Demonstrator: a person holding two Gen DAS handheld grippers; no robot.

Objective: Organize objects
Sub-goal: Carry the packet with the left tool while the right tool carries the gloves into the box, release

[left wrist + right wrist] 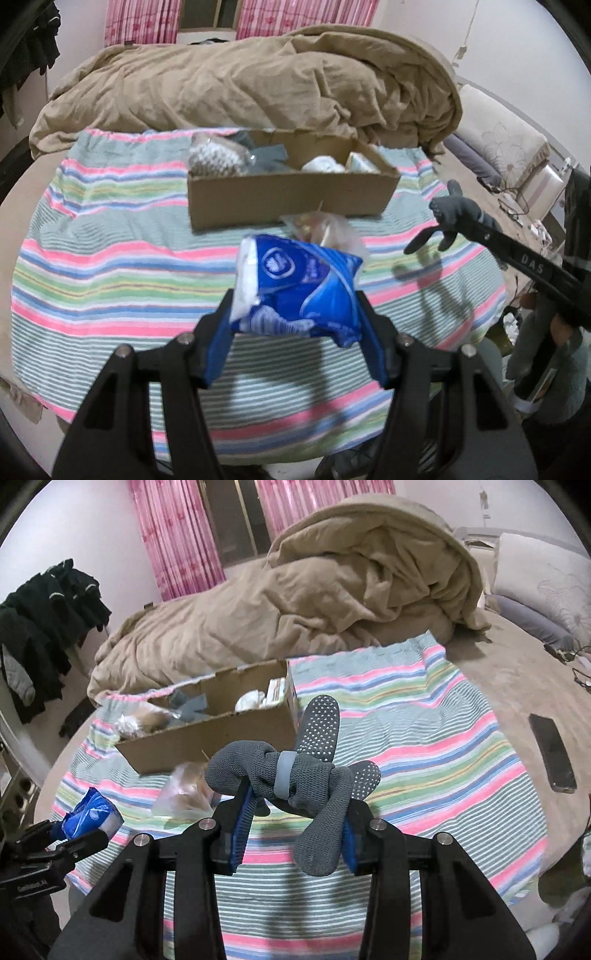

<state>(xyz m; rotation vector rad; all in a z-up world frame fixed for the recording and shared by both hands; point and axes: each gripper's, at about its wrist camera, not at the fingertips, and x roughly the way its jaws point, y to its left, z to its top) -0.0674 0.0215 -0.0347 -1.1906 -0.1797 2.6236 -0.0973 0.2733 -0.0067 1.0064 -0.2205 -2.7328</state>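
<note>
Above the striped cloth (pixel 110 258), left tongs (pixel 295 317) pinch a tissue pack (pixel 299 284); right tongs (pixel 291 805) pinch knotted socks (pixel 291 775).

Dim, even room light; my grippers throw soft shadows on the striped towel (pixel 110 266). Fisheye bends the edges, slight blur.

One cardboard box (pixel 288 197) on the striped towel (pixel 110 258). Two grey sock bundles: one inside the box (pixel 271 157), one right of it in the air (pixel 295 779). One blue tissue pack (pixel 299 291) and one clear snack bag (pixel 325 229) in front of the box. One phone (pixel 552 753) far right of it.
</note>
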